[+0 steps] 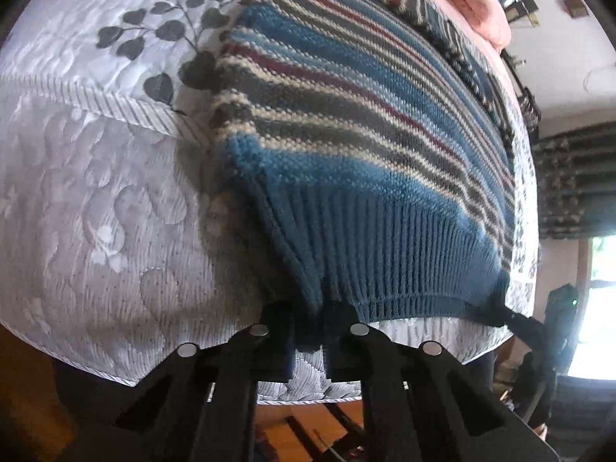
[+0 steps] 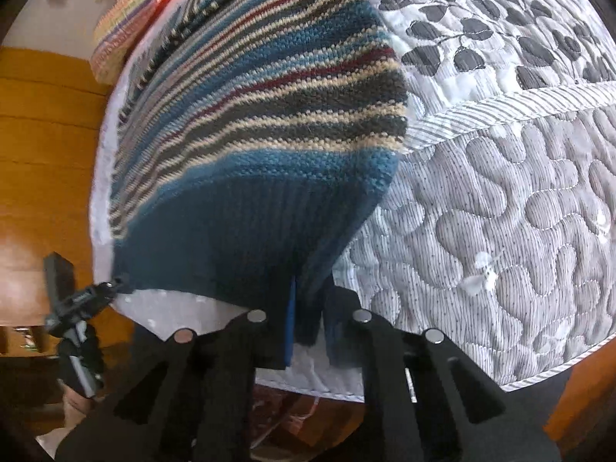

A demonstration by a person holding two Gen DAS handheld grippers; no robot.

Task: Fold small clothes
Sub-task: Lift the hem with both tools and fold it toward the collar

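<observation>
Both hand-held grippers are on the hem: the left hand-held gripper [image 1: 308, 331] pinches the ribbed blue edge of the sweater [image 1: 346, 115] at one corner, the right hand-held gripper [image 2: 308, 327] pinches the other. The sweater lies flat on the bed [image 1: 77, 192], stretching straight ahead, its long axis running away from both, the hem nearest. Neither is nearer, so I'd guess the hem folds forward. No readable labels anywhere.

The sweater [image 1: 365, 115] hem hides each gripper's fingertips; its top is cropped.
</observation>
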